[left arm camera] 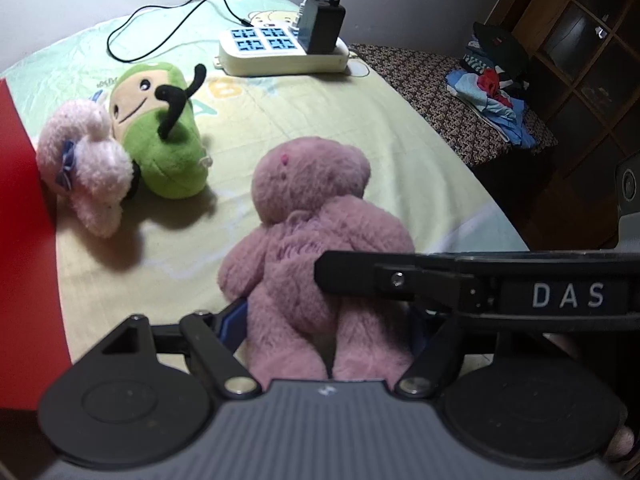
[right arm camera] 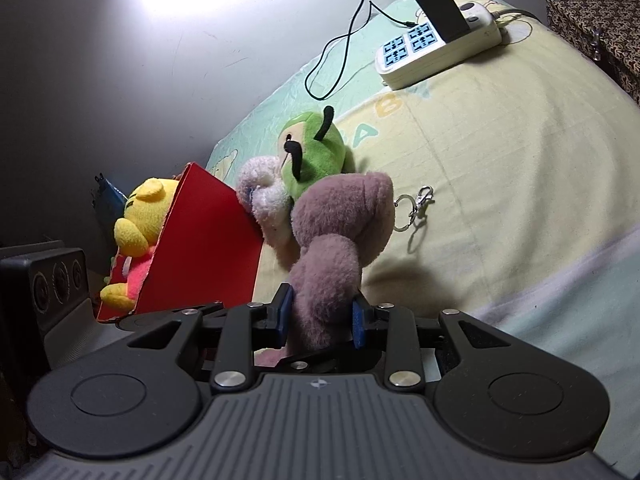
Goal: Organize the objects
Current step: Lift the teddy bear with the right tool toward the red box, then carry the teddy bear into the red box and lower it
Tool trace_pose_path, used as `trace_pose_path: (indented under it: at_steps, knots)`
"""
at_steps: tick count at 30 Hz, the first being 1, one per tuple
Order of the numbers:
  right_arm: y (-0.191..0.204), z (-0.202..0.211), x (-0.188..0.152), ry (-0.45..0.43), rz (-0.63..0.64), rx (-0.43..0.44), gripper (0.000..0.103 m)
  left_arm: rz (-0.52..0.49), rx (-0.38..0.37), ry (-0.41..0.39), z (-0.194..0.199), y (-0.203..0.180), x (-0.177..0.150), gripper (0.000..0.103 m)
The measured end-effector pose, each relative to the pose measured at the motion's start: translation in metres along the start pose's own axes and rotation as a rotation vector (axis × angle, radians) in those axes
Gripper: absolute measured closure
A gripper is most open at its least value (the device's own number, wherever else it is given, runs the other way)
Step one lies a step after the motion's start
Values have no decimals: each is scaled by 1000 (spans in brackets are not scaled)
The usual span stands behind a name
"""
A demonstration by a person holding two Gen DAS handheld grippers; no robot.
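Note:
A mauve plush bear lies on the bed. My left gripper has its blue pads on either side of the bear's legs and looks closed on them. My right gripper is shut on the same bear from the side; its black finger crosses the bear in the left wrist view. A green plush and a pale pink plush lie beside a red box. The box holds a yellow bear.
A white power strip with a black adapter and cables lies at the far end of the bed. A metal keyring clip hangs by the bear. A patterned bench with clothes stands to the right. A speaker sits at left.

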State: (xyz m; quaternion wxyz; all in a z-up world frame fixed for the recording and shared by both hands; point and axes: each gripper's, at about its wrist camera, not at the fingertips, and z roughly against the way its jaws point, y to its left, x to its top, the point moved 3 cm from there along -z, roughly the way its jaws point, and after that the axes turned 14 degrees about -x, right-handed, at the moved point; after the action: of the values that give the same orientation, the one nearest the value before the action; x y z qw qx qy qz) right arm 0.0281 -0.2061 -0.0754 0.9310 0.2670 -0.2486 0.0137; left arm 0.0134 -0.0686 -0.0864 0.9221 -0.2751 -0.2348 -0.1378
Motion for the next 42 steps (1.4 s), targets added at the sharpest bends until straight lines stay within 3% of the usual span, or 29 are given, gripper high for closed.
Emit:
trace_pose_path:
  at_steps: [7, 21, 35, 42]
  knots:
    - [34, 10, -8, -23, 62, 20, 71, 7, 14, -52, 34, 3, -12, 29]
    - [121, 47, -20, -154, 132, 62, 71, -33, 0, -210, 135, 17, -31, 29]
    - [215, 61, 5, -307, 190, 169, 71, -89, -36, -407, 245, 48, -19, 29]
    - [262, 46, 23, -349, 234, 247, 71, -129, 21, -488, 292, 74, -5, 29]
